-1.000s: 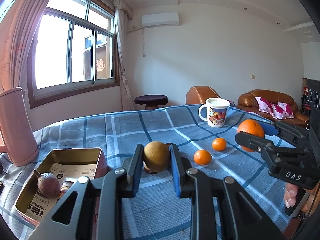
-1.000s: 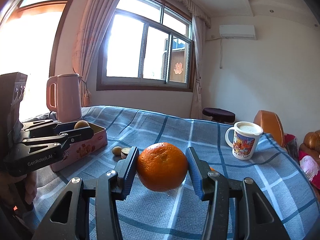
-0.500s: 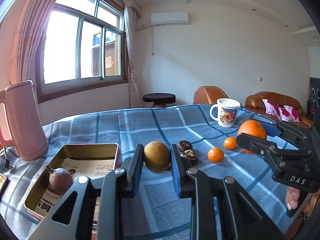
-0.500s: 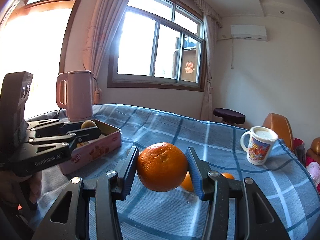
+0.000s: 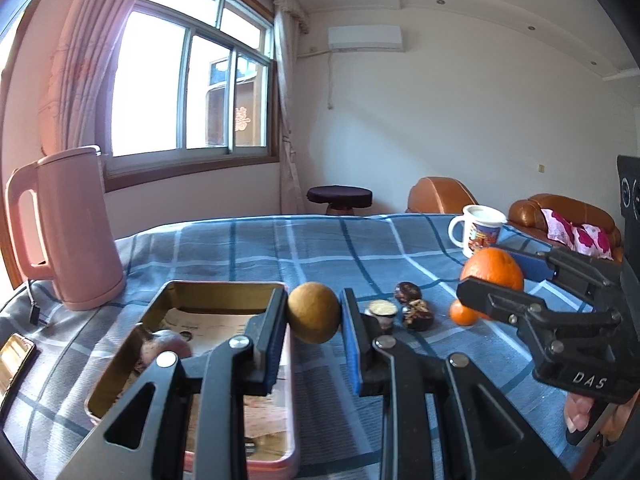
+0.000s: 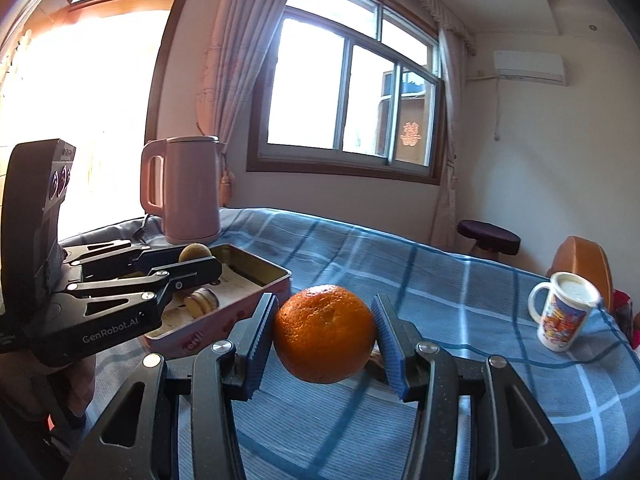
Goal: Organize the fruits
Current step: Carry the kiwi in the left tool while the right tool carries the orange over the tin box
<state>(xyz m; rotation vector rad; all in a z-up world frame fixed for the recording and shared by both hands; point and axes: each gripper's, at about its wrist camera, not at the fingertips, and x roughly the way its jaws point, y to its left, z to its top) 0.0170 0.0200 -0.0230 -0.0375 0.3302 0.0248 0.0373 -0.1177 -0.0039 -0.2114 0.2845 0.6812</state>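
A round tan fruit (image 5: 314, 307) is pinched in the left gripper (image 5: 313, 330), raised by the right edge of the open tin (image 5: 224, 287), where a purplish fruit (image 5: 168, 349) lies. The right gripper (image 6: 325, 338) clamps a large orange (image 6: 325, 334) above the blue plaid tablecloth (image 6: 460, 292), just right of the tin

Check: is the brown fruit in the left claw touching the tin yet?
Apart. In the right wrist view the brown fruit sits clamped in the left claw, lifted above the tin, with open space visible beneath it.
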